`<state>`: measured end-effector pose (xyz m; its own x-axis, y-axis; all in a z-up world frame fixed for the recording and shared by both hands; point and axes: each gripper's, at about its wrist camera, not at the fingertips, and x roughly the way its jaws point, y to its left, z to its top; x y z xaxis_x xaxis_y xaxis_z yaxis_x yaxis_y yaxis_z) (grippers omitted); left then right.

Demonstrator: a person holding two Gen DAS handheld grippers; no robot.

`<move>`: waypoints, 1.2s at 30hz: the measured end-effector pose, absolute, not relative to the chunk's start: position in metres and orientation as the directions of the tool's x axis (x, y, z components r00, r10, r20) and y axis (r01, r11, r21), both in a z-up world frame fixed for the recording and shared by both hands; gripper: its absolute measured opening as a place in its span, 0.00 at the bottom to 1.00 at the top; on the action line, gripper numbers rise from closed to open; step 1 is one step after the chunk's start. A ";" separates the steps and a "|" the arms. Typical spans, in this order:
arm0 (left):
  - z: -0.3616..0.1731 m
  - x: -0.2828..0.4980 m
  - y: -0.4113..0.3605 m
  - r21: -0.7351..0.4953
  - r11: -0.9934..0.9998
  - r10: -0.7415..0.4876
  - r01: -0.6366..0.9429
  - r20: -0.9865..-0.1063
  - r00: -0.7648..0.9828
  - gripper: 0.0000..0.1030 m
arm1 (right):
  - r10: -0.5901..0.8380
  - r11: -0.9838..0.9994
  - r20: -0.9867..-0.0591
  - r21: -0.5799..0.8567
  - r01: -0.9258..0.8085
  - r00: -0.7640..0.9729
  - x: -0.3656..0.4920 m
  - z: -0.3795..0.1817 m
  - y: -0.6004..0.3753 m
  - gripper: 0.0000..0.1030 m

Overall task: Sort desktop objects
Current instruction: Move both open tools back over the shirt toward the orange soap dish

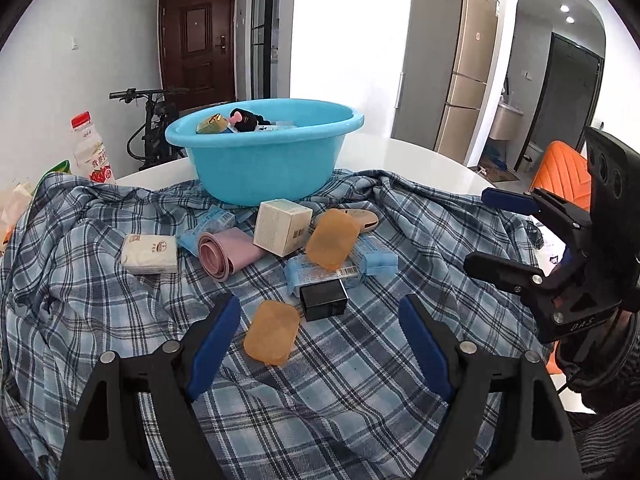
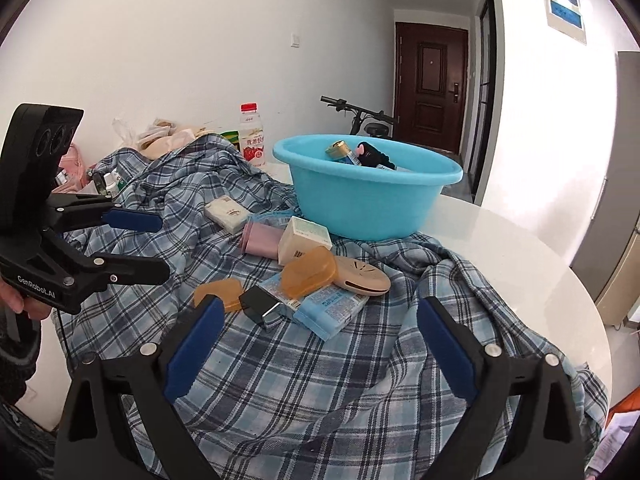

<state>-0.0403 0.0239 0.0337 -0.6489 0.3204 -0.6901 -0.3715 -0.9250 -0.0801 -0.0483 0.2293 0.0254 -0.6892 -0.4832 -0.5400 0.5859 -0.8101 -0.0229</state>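
Both the left gripper (image 1: pixel 320 340) and the right gripper (image 2: pixel 320 344) hang over the plaid cloth (image 1: pixel 328 392) with their tongs spread apart, holding nothing. The loose pile lies at 12 o'clock ahead of them: 2 amber pads (image 1: pixel 272 333), a black box (image 1: pixel 323 299), blue packets (image 2: pixel 330 308), with the blue basin (image 1: pixel 264 148) beyond at 12 o'clock.

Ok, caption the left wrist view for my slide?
Open left gripper hovers over amber soap bar on plaid cloth, blue basin behind.

Brown door (image 1: pixel 197 42), bicycle (image 1: pixel 154 128), tall fridge (image 1: pixel 452 68), orange chair (image 1: pixel 564 174), round white table (image 2: pixel 500 248)
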 end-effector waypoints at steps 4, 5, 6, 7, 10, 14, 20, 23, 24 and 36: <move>0.018 -0.045 0.025 -0.065 -0.933 0.293 -0.355 -0.709 -0.641 0.83 | -0.454 -0.825 -0.538 -0.049 0.563 -0.710 -0.043 0.016 0.225 0.94; 0.015 -0.046 0.024 -0.061 -0.935 0.286 -0.350 -0.715 -0.638 0.83 | -0.454 -0.824 -0.544 -0.045 0.565 -0.706 -0.043 0.014 0.225 0.94; 0.012 -0.048 0.024 -0.057 -0.936 0.280 -0.348 -0.721 -0.634 0.83 | -0.456 -0.821 -0.552 -0.040 0.569 -0.698 -0.044 0.011 0.225 0.94; 0.009 -0.051 0.023 -0.056 -0.936 0.276 -0.346 -0.728 -0.628 0.83 | -0.458 -0.818 -0.563 -0.035 0.574 -0.688 -0.044 0.008 0.224 0.94; 0.001 -0.058 0.020 -0.057 -0.936 0.270 -0.348 -0.748 -0.606 0.83 | -0.451 -0.818 -0.583 -0.033 0.574 -0.676 -0.047 -0.001 0.225 0.94; -0.008 -0.065 0.018 -0.045 -0.930 0.263 -0.365 -0.774 -0.576 0.83 | -0.442 -0.825 -0.603 -0.016 0.565 -0.664 -0.050 -0.008 0.227 0.94; -0.019 -0.078 0.016 -0.039 -0.918 0.262 -0.394 -0.804 -0.533 0.83 | -0.429 -0.835 -0.621 -0.005 0.551 -0.656 -0.055 -0.013 0.230 0.94; -0.025 -0.086 0.016 -0.044 -0.914 0.263 -0.402 -0.820 -0.509 0.83 | -0.419 -0.844 -0.622 -0.002 0.536 -0.661 -0.057 -0.016 0.230 0.94; -0.028 -0.089 0.016 -0.039 -0.914 0.258 -0.404 -0.823 -0.506 0.83 | -0.420 -0.846 -0.623 0.005 0.534 -0.659 -0.057 -0.018 0.230 0.94; -0.051 -0.104 0.020 -0.014 -0.915 0.231 -0.403 -0.836 -0.497 0.83 | -0.426 -0.855 -0.643 0.055 0.516 -0.636 -0.063 -0.027 0.233 0.94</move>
